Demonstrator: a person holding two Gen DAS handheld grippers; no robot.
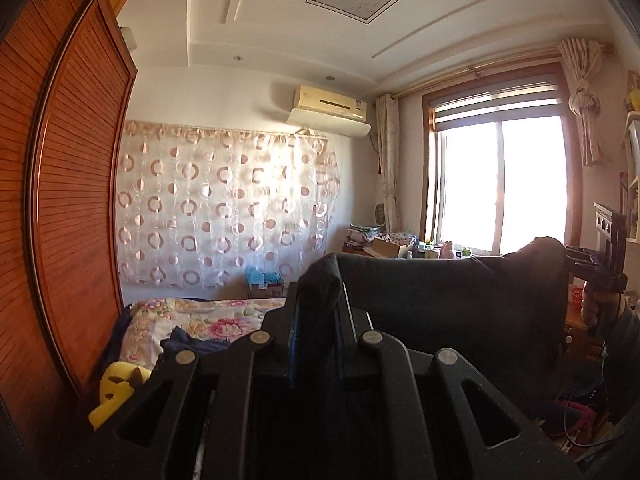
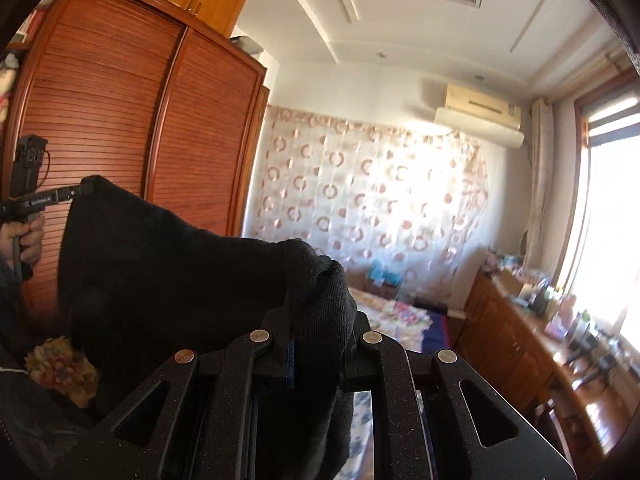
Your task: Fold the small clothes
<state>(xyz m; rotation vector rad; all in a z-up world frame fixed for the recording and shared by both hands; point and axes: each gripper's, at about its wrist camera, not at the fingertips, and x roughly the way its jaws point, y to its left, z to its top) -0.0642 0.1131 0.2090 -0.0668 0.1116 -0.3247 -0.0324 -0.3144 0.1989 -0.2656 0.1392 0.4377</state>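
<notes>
A dark knitted garment (image 1: 448, 300) hangs stretched in the air between my two grippers. My left gripper (image 1: 320, 300) is shut on one top corner of it. The right gripper (image 1: 576, 256) shows at the far right of the left wrist view, holding the other corner. In the right wrist view my right gripper (image 2: 316, 304) is shut on a bunched corner of the garment (image 2: 168, 280), and the left gripper (image 2: 80, 192) grips the far corner at the left. The cloth hides what lies below it.
A bed with a floral cover (image 1: 192, 320) lies below and ahead, with a dark blue cloth (image 1: 188, 342) and a yellow toy (image 1: 116, 392) on it. A wooden wardrobe (image 2: 132, 128) stands left. A cluttered wooden desk (image 2: 532, 332) runs under the window (image 1: 500, 184).
</notes>
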